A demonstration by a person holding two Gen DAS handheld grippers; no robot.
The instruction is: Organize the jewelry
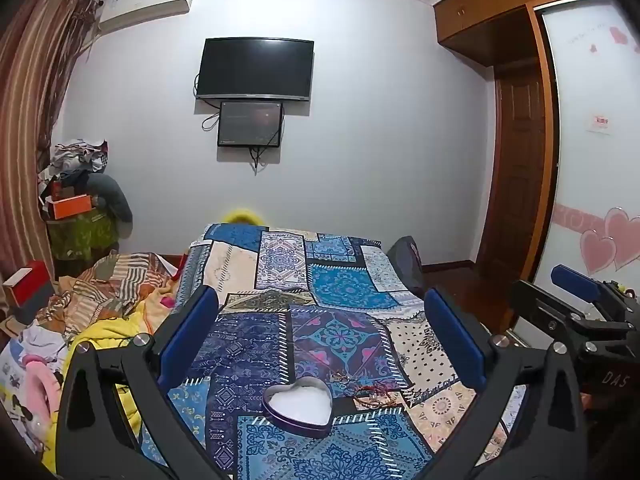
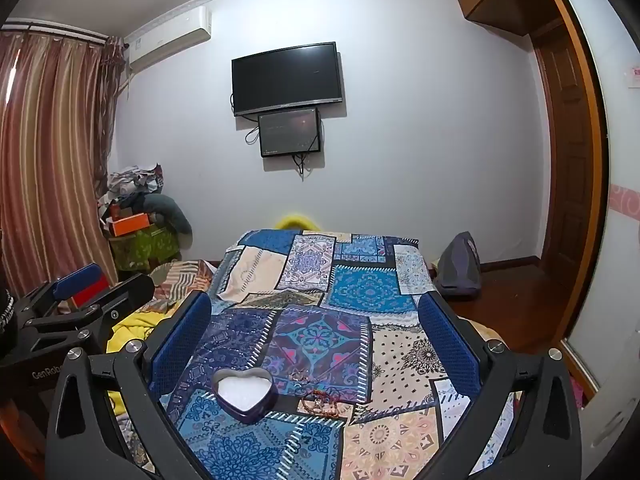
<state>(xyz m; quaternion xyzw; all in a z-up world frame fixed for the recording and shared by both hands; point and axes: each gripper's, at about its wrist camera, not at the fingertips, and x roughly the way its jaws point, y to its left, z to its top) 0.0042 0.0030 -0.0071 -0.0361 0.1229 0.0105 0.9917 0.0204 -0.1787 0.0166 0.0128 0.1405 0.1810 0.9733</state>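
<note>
Heart-shaped tin (image 1: pixel 298 406) beside seemingly beaded bracelets (image 1: pixel 372 394) on patchwork cloth (image 1: pixel 344 288); each gripper wide, empty.

We read "DAS" in pale letters on the black body of the right gripper (image 1: pixel 576 280), and "GenRob", cut off, on the left gripper (image 2: pixel 80 280). Lettering on the TV (image 2: pixel 287 78), wall sticker (image 1: pixel 600 122) and wardrobe door (image 1: pixel 592 36) is too small to read.

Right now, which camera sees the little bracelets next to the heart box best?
The left wrist view: the thin red and beaded bracelets lie nearer the middle, spread out right of the heart-shaped tin box. The right wrist view shows the same tangle, smaller and harder to tell apart.
</note>
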